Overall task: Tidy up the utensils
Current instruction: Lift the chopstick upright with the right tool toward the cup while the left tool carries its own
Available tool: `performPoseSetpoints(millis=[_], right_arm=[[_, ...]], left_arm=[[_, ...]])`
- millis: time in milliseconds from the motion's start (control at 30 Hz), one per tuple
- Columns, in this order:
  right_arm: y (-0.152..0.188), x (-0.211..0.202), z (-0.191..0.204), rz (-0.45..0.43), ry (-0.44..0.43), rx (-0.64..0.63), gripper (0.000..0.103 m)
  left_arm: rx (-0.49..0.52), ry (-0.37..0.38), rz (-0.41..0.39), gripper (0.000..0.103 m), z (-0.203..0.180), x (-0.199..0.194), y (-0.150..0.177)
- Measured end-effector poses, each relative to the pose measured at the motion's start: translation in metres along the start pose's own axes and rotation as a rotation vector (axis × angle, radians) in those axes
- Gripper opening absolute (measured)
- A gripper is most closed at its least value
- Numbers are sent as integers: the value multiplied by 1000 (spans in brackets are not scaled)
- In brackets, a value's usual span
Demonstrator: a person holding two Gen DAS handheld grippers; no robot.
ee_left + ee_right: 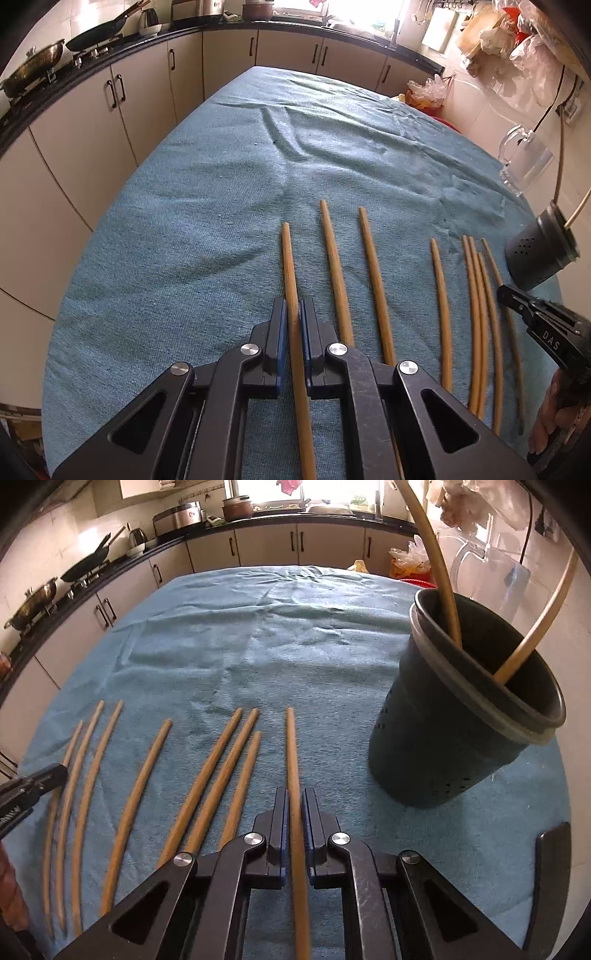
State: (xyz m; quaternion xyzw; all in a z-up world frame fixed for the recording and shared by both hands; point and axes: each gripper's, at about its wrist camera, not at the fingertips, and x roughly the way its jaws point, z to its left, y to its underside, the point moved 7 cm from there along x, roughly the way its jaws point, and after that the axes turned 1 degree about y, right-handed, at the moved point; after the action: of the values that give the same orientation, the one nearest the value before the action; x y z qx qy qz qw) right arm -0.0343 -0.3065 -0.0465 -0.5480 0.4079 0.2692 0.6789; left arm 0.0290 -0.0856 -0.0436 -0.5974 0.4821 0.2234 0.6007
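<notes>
A blue cloth (229,635) covers the table in a kitchen. At its right stands a dark holder (454,731) with two chopsticks (443,576) inside. Eight more lie in a row. The left gripper (294,314) clamps the leftmost chopstick (288,258); the right gripper (294,805) clamps the rightmost chopstick (291,746).

The right hand-held gripper (294,812) pinches one wooden chopstick (292,746) between its blue pads. Seven more chopsticks (207,775) lie to its left on the blue cloth (258,646). On the right a dark holder (443,738) contains two chopsticks (443,579).
</notes>
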Motion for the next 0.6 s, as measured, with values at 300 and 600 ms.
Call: performPoseSetpoints(millis=[300, 600], right_arm=[[-4, -66, 3, -160, -109, 60, 7], [0, -137, 8, -338, -176, 86, 7]], left_arm=[[-5, 56, -111, 7, -5, -49, -12], [29, 85, -222, 6, -22, -110, -13]])
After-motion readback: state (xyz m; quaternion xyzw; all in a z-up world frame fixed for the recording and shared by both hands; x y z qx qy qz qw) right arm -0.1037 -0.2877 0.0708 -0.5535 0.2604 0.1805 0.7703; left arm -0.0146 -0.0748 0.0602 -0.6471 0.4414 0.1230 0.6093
